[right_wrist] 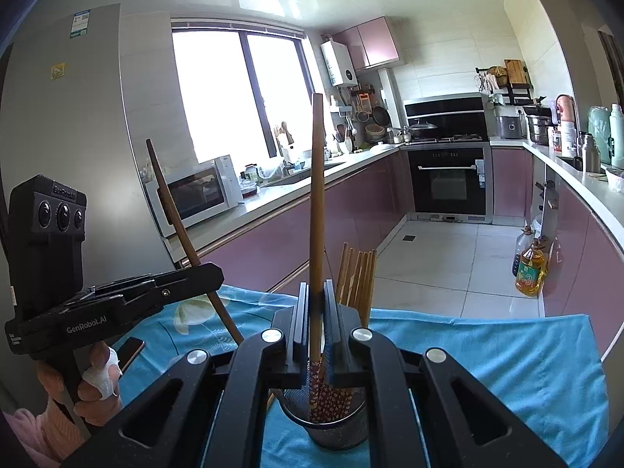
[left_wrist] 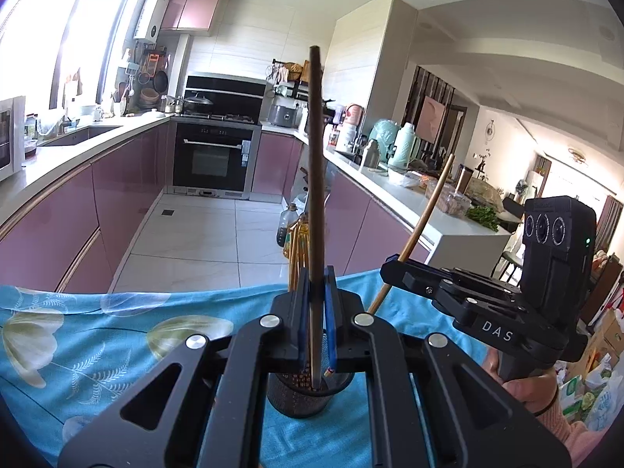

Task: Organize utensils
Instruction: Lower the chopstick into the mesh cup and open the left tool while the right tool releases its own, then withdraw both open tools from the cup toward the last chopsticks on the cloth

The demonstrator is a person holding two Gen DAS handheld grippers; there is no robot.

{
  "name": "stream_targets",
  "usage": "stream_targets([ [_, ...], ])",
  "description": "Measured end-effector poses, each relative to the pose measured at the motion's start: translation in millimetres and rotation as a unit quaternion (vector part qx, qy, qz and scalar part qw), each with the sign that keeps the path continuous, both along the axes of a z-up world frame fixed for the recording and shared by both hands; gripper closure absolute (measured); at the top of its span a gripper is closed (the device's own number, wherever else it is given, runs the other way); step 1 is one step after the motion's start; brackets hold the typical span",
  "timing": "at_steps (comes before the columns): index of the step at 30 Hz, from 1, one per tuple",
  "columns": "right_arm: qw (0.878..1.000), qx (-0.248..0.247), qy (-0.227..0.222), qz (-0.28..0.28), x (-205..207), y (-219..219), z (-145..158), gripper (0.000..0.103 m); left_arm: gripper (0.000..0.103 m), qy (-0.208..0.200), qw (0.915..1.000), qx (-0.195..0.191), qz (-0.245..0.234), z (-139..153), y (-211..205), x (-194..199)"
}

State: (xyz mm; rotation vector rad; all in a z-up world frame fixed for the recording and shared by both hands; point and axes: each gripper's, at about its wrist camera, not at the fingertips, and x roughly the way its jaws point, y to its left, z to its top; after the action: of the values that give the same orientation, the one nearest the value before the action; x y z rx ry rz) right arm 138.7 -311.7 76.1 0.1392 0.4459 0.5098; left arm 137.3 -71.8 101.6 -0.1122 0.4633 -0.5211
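Left wrist view, left gripper [left_wrist: 316,292] clamped on dark brown wooden chopstick [left_wrist: 315,163] above black mesh holder [left_wrist: 300,397], "DAS" on right gripper [left_wrist: 394,263]; right wrist view, right gripper [right_wrist: 316,304] clamped on light bamboo chopstick [right_wrist: 316,195], "GenRobot.AI" on left gripper [right_wrist: 210,273].

Blue floral tablecloth [left_wrist: 117,331]; dark brown chopstick [left_wrist: 316,195]; pink cabinets [left_wrist: 128,179].

A dark chopstick [left_wrist: 316,179] and a light wooden chopstick [right_wrist: 316,210] are standing upright over the mesh holder [right_wrist: 331,425].
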Motion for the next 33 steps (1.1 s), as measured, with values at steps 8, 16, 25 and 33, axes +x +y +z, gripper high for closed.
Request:
stream_targets([
  [8,0.999,-0.012,0.042,0.001,13,4,-22,0.097,0.095,0.036,0.9980,0.051,-0.011,-28,-23,15],
  [16,0.995,-0.034,0.098,0.006,26,8,-46,0.097,0.095,0.078,0.9925,0.092,-0.023,-54,-34,26],
  [25,0.991,-0.032,0.129,0.000,39,11,-64,0.095,0.095,0.112,0.9886,0.099,-0.018,-77,-37,54],
  [33,0.991,-0.024,0.132,-0.005,37,5,-66,0.086,0.084,0.123,0.9886,0.086,-0.007,-88,-28,59],
])
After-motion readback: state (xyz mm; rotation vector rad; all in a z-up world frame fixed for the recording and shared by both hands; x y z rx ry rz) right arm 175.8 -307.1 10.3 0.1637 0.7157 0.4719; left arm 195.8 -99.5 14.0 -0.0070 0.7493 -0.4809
